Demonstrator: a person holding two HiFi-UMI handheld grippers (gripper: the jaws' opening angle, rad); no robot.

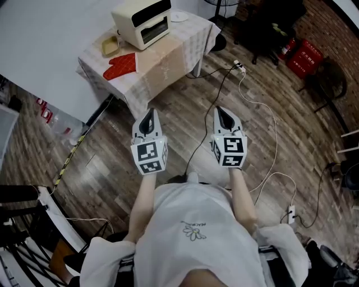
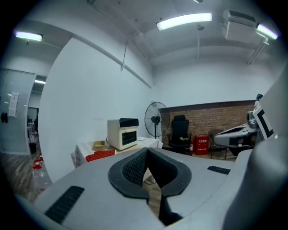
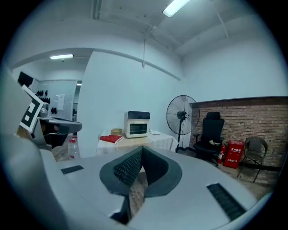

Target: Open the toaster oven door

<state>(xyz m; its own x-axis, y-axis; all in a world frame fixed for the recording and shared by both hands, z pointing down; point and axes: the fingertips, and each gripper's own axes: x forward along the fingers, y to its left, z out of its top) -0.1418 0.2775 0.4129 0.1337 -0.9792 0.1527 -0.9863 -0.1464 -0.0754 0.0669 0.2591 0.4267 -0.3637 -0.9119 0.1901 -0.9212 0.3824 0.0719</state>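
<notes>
A cream toaster oven (image 1: 143, 21) with a dark top band stands on a cloth-covered table (image 1: 168, 59) far ahead, its glass door closed. It also shows small in the left gripper view as the toaster oven (image 2: 123, 133) and in the right gripper view as the toaster oven (image 3: 137, 124). My left gripper (image 1: 149, 120) and right gripper (image 1: 223, 117) hover side by side over the wooden floor, well short of the table. Both are shut with nothing between the pads. The left gripper (image 2: 146, 152) and right gripper (image 3: 141, 149) point toward the table.
A red oven mitt (image 1: 120, 65) and a small tray (image 1: 110, 46) lie on the table beside the oven, with a white plate (image 1: 178, 16) behind. Cables (image 1: 252, 101) trail across the floor. A standing fan (image 3: 182, 117), office chair (image 3: 210, 134) and red box (image 1: 303, 57) stand at the right.
</notes>
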